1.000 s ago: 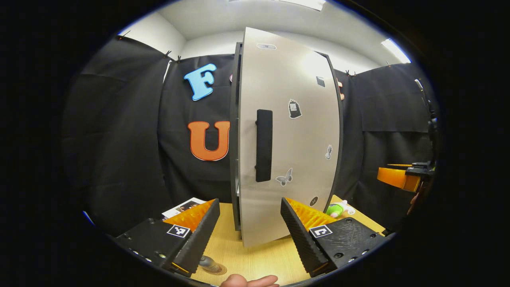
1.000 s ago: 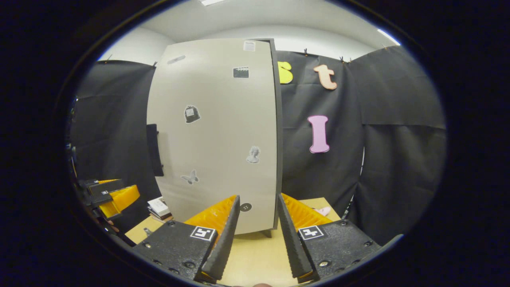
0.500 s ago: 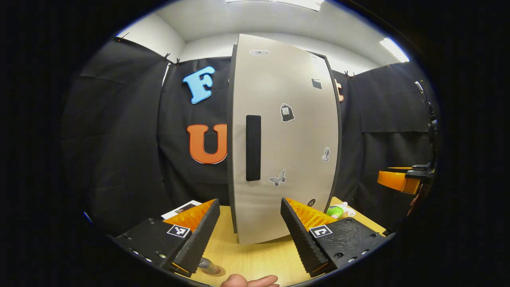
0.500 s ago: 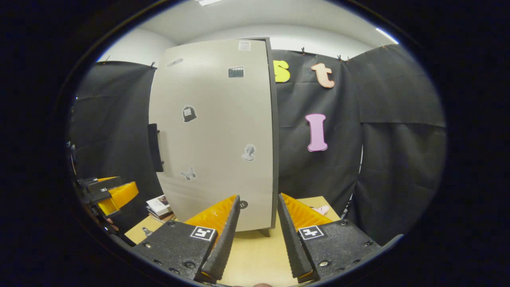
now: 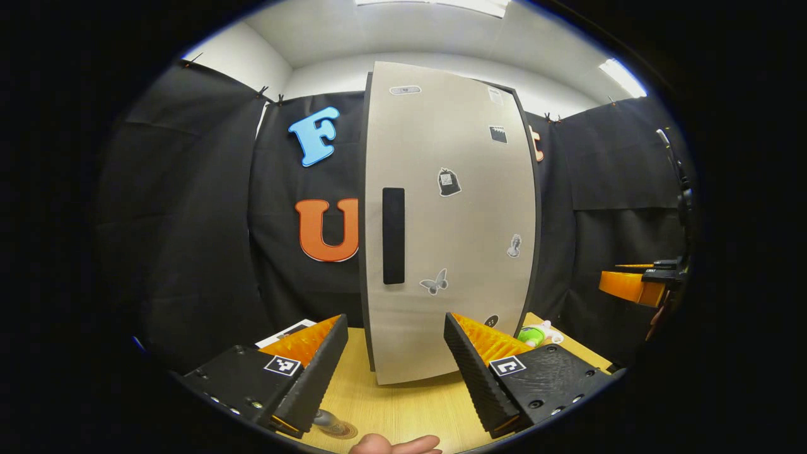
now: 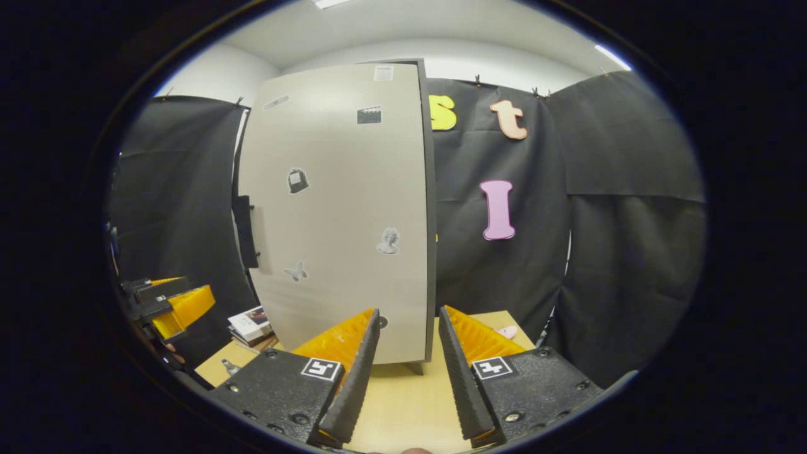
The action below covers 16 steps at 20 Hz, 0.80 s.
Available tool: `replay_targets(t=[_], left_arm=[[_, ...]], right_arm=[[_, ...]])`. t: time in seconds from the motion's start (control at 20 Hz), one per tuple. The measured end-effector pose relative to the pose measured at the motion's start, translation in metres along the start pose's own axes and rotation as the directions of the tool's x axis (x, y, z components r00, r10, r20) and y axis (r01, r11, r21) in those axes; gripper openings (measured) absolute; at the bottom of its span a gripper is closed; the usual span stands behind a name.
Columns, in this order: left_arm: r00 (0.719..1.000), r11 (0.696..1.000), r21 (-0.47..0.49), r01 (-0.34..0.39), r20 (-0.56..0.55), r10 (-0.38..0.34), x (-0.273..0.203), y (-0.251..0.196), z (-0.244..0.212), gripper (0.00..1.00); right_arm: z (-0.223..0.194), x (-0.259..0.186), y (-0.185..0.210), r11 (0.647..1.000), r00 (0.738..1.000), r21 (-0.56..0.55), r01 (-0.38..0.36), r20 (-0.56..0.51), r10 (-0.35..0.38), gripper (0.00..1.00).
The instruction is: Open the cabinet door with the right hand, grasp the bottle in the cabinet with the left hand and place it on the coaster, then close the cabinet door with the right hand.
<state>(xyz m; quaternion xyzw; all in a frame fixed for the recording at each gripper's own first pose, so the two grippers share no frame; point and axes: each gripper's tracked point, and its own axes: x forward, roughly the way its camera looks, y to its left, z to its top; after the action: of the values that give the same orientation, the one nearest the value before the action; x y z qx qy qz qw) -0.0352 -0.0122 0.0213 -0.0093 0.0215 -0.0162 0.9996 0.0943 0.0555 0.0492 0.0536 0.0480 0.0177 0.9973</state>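
The pale grey cabinet door [image 5: 447, 221] with its black bar handle [image 5: 393, 235] looks shut; the bottle [image 5: 323, 417] stands on the round brown coaster [image 5: 337, 430]; left gripper [image 5: 394, 372] and right gripper [image 6: 406, 372] both gape empty; I'd say only withdrawal remains.

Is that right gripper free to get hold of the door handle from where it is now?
Probably yes. The right gripper is open and holds nothing, and no object stands between it and the handle on the door's far left edge. It would need to swing left first.
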Motion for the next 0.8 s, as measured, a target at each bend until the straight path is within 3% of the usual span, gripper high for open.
replay_targets(t=[0.8], left_arm=[[1.000,1.000,0.003,-0.028,0.012,0.028,-0.0049,0.0071,0.0046,0.93]], right_arm=[[-0.0022,-0.0042,-0.0061,1.000,1.000,0.000,0.007,0.000,-0.007,0.63]])
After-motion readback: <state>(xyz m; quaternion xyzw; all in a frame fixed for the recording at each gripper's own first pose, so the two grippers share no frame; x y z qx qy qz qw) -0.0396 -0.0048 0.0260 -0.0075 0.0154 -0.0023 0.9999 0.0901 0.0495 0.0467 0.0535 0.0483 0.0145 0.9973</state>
